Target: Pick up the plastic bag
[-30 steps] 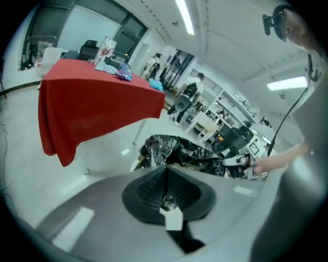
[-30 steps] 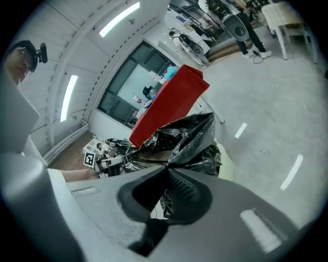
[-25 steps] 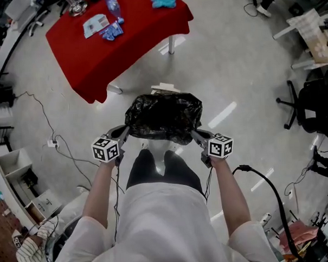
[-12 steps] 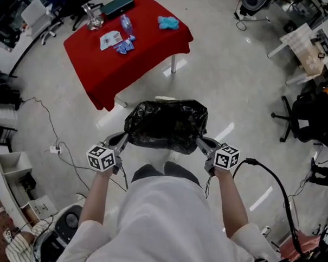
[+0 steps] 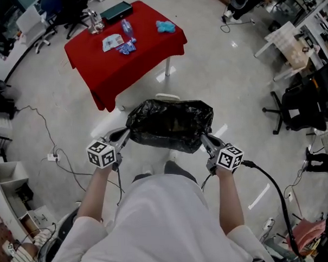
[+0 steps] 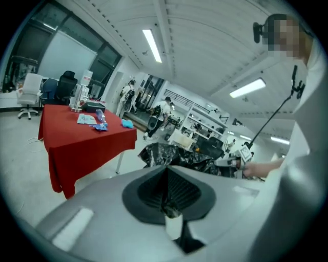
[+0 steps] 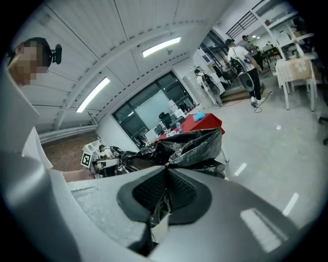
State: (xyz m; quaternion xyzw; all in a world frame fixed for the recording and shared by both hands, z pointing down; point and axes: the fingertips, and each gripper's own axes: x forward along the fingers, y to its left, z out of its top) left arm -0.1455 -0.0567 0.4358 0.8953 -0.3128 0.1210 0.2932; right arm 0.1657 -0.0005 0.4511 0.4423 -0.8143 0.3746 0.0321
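Note:
A black plastic bag hangs in the air in front of the person, stretched between the two grippers. My left gripper is shut on the bag's left edge, and my right gripper is shut on its right edge. In the left gripper view the bag spreads out beyond the shut jaws, with the right gripper at its far side. In the right gripper view the crumpled black film runs from the shut jaws toward the left gripper.
A table with a red cloth stands ahead on the grey floor, bearing a bottle, a blue cloth and small items. A black office chair is at the right. Cables trail on the floor at the left. White furniture stands at the far right.
Both grippers have risen with the bag held between them. The bag now hangs higher off the floor, and the red table has come further into view.

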